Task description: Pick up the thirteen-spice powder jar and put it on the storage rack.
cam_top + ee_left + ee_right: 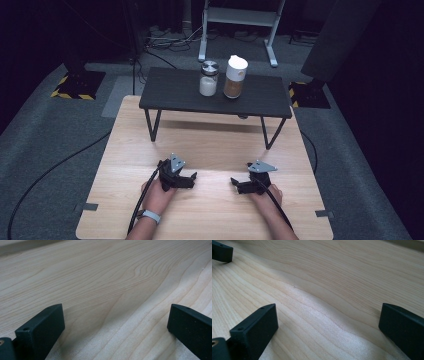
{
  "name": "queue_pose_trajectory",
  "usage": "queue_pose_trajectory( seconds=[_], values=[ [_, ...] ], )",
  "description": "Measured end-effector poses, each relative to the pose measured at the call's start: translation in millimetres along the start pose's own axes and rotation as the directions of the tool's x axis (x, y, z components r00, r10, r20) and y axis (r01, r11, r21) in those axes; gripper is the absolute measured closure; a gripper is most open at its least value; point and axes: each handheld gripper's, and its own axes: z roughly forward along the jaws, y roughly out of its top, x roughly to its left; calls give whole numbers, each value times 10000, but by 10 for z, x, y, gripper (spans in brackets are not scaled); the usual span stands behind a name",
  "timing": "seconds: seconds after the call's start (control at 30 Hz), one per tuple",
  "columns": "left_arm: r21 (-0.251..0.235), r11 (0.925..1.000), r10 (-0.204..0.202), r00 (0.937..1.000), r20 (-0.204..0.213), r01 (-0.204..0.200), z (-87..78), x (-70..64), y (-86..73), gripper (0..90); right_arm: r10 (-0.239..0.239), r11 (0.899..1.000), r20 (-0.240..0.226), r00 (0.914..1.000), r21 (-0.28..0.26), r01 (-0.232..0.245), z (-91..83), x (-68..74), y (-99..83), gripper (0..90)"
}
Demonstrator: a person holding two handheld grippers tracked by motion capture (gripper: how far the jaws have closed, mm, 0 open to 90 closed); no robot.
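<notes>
I rest both tools low on the pale wooden table (210, 150), near its front edge: my left hand-held gripper (190, 180) and my right hand-held gripper (237, 184) point toward each other with a stretch of bare board between them, and each stands with its jaws wide apart and nothing in them, as both gripper views show over the wood grain. What lies nearest for me to take are two containers standing upright on the small black raised shelf (165, 92) at the far side of the table, well apart from both grippers. One is a short clear glass jar with a silver metal lid (208, 78) and white powder or grains in its lower part; just beside it to the right, close but seemingly not touching, stands a taller clear container with a white cap (235, 76), filled with brown grains. I judge the glass jar to be stiff, smooth and rather slippery, somewhat heavy for its size, and breakable if it tips off the shelf, so I would close on its body below the lid. The taller one looks top-heavy and likelier to topple; I would take it around the middle of its wall, squarely, not by the cap.
</notes>
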Motion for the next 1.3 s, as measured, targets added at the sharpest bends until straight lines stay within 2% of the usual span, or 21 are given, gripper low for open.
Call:
queue_pose_trajectory(
  seconds=[1.3],
  values=[
    [-4,10000,-52,10000,-85,52,-8,-28,-6,9,-11,10000,-15,10000,-4,11,3,-3,2,19]
  ],
)
